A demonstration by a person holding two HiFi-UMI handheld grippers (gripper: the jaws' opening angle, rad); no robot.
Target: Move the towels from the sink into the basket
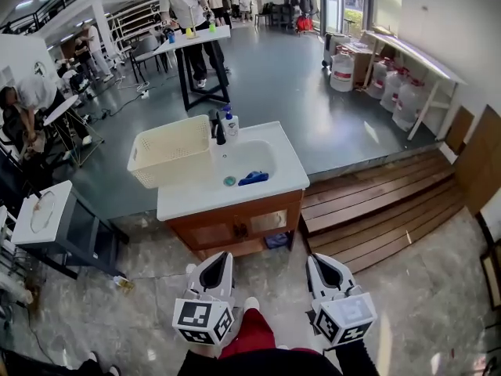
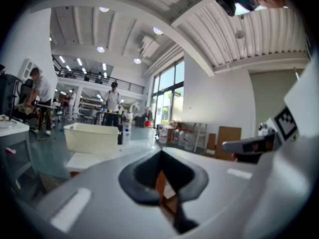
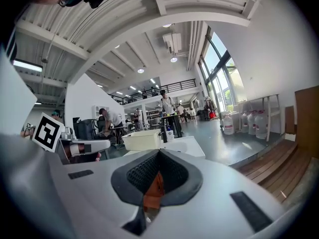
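Room: open hall with a white counter (image 1: pixel 205 200) at mid-frame.
Towel: blue towel (image 1: pixel 253 178) lies in the sink (image 1: pixel 244 155), toward its lower right.
Basket: cream basket (image 1: pixel 174 171) sits on the counter, just left of the sink.
Left gripper (image 1: pixel 223 255): bottom centre, jaws closed on nothing.
Right gripper (image 1: pixel 315 258): beside it, jaws likewise closed.

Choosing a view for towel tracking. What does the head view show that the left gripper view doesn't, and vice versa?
Head view only: the blue towel lying in the sink basin. Left gripper view only: the jaws of the left gripper up close, pressed together with nothing between them, and the ceiling lights. Both: the cream basket, the bottle beside it, and the right gripper.
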